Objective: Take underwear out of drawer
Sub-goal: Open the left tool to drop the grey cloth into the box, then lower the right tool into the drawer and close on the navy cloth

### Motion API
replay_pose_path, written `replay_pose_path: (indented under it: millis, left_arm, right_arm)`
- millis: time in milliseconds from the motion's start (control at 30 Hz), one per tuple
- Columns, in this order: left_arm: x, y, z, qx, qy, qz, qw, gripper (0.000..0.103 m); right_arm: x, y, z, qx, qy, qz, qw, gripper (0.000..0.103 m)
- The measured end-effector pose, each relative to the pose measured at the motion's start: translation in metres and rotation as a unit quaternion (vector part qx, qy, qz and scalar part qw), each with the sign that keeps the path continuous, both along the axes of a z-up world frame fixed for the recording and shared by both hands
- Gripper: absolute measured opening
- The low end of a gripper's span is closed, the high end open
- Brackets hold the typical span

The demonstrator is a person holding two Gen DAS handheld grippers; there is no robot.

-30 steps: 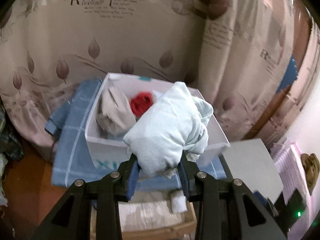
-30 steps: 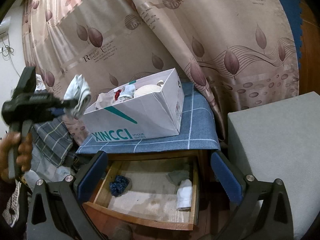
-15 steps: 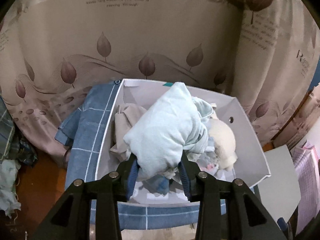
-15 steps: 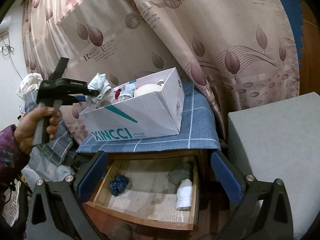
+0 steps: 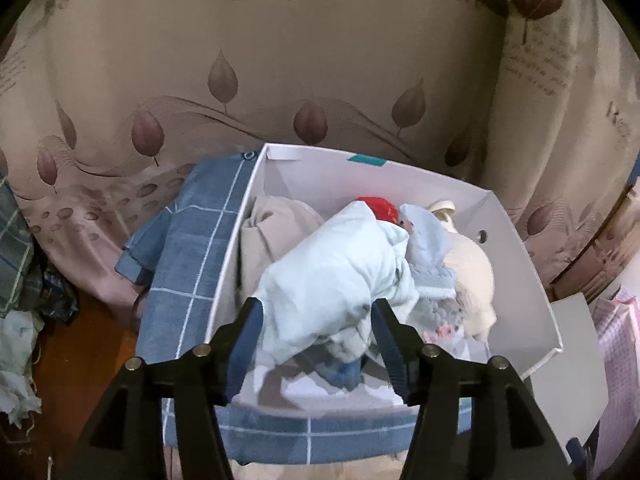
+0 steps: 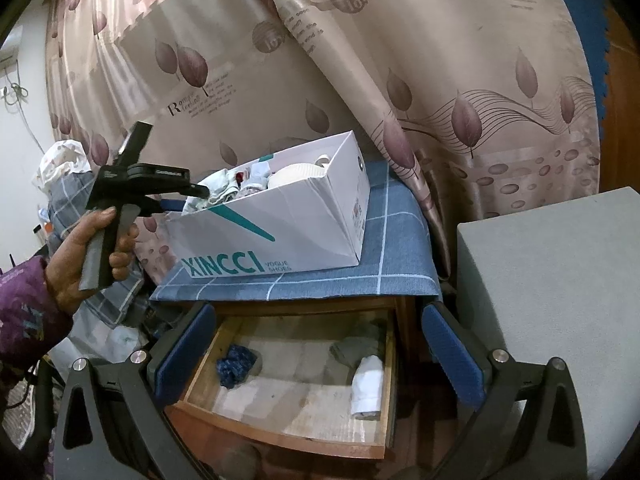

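Observation:
A pale blue folded underwear lies on the pile of clothes in the white shoe box, still between the fingers of my left gripper. Those jaws are opening and the pads stand off the cloth's sides. From the right wrist view, the left gripper reaches over the box's left end, held by a hand. My right gripper hovers open and empty above the pulled-out wooden drawer. In the drawer lie a dark blue bundle, a grey piece and a white roll.
The box stands on a blue checked cloth covering the cabinet top. A leaf-print curtain hangs close behind. A grey padded block sits at the right of the drawer. Heaped clothes lie at the left.
The left gripper carried the pale blue underwear over the shoe box and down. Its jaws have spread and the cloth has settled onto the pile. The right gripper has not moved.

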State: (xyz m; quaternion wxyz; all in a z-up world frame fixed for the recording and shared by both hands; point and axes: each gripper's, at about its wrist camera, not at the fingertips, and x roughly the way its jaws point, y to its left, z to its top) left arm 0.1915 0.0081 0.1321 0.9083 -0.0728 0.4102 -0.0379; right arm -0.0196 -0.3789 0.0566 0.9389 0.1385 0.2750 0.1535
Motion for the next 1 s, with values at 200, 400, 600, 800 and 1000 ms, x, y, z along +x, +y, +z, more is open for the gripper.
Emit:
replay_pose_path:
  millis: [200,400,600,800,1000]
  left_arm:
    - [-0.054,0.022,0.006,-0.010,-0.043,-0.011,0.9990,0.062]
    - [-0.108,0.063,-0.021,-0.029,-0.037,-0.001,0.9989,0.063]
    - [-0.160,0.119,-0.045,-0.058,-0.044,0.040,0.9965,0.063]
    - [-0.189,0.151,-0.057,-0.053,-0.055,0.059,0.9953,0.063]
    - [-0.196,0.177,-0.061,-0.119,-0.072,0.077,0.9873,0.065]
  right_arm:
    - [0.005,0.024,-0.002,-0.035,0.013,0.046,0.998,0.103]
    - [0.026,0.096,-0.031,-0.059,0.091,0.169,0.980,0.103]
    - [0.067,0.202,-0.081,-0.143,0.157,0.296,0.931,0.083]
    - [0.100,0.281,-0.126,-0.237,0.182,0.367,0.881,0.079]
    - [0.114,0.328,-0.173,-0.317,0.190,0.422,0.828,0.073]
